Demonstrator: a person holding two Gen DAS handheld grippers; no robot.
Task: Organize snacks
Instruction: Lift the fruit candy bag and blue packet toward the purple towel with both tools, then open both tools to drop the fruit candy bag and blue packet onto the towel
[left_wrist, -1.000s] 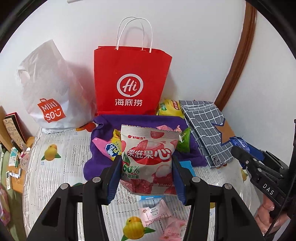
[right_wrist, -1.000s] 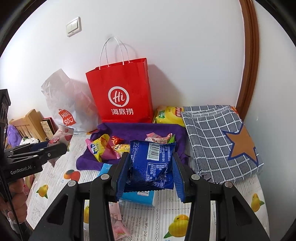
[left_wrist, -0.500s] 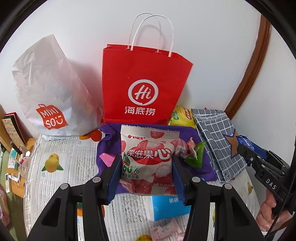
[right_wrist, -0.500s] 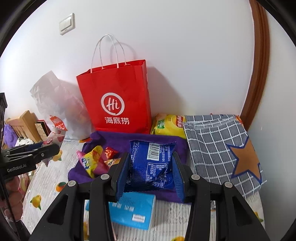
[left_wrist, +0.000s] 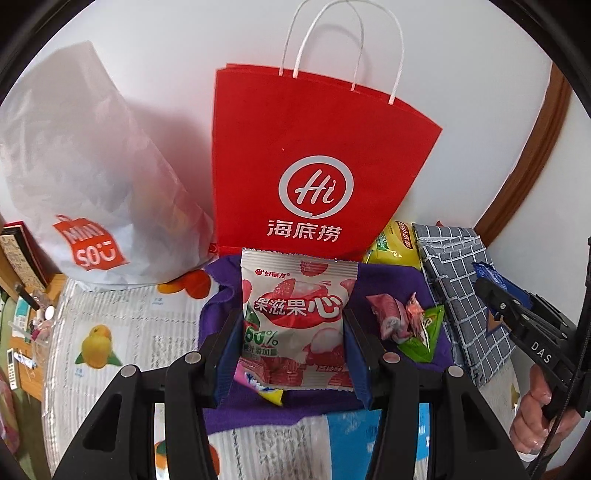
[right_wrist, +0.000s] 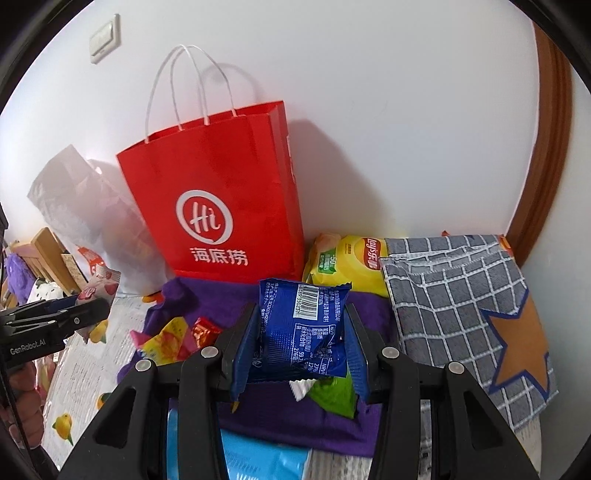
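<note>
We note both grippers have advanced toward the far red paper carrier bag (left_wrist: 317, 173): the left gripper (left_wrist: 293, 341) pinches the pink-and-white lychee snack packet (left_wrist: 295, 306), the right gripper (right_wrist: 301, 345) pinches the blue foil snack packet (right_wrist: 303, 321), both above the purple cloth (left_wrist: 391, 284), so we judge depositing imminent.

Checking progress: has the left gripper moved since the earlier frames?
Yes. The left gripper has advanced toward the red bag, which looms larger.
</note>
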